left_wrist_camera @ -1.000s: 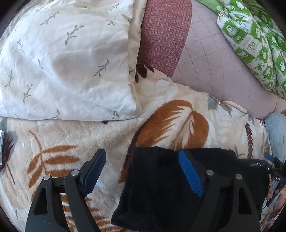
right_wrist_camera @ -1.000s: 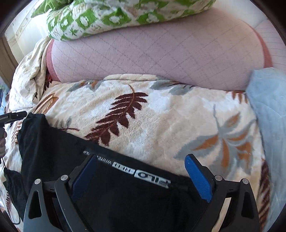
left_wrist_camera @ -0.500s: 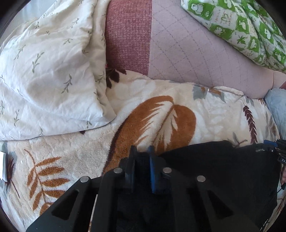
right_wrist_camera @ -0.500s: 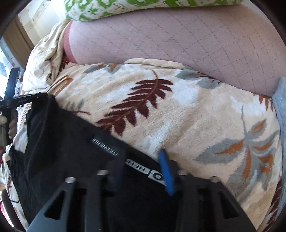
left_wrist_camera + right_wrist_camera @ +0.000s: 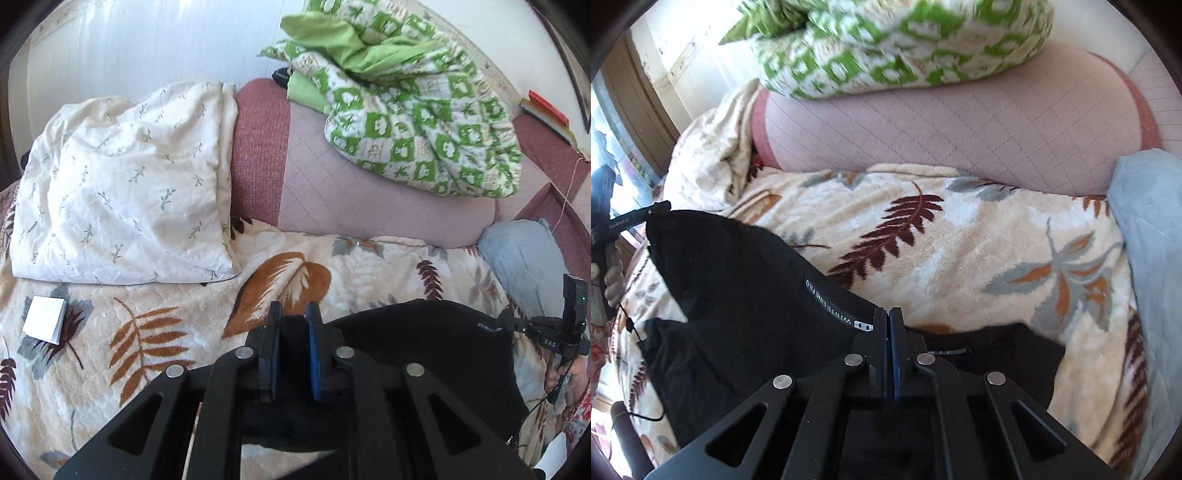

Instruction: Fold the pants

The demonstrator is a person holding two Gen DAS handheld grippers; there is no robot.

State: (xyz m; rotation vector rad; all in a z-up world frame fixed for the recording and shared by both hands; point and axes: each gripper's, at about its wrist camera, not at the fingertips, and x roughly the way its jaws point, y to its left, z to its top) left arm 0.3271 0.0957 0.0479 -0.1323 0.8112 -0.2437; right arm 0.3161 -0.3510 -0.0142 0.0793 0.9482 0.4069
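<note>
Low in both frames, the black pants [image 5: 738, 295] sag soft and light over the leaf-print blanket [image 5: 960, 266], so edges suit best: the left gripper [image 5: 293, 336] pinches one thick fold, the right gripper [image 5: 888, 332] is clamped on the lettered waistband

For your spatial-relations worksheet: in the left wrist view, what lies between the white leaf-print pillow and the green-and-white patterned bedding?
The pink quilted bolster, with its dark red end panel nearest the white leaf-print pillow; the green-and-white bedding rests on it.
</note>
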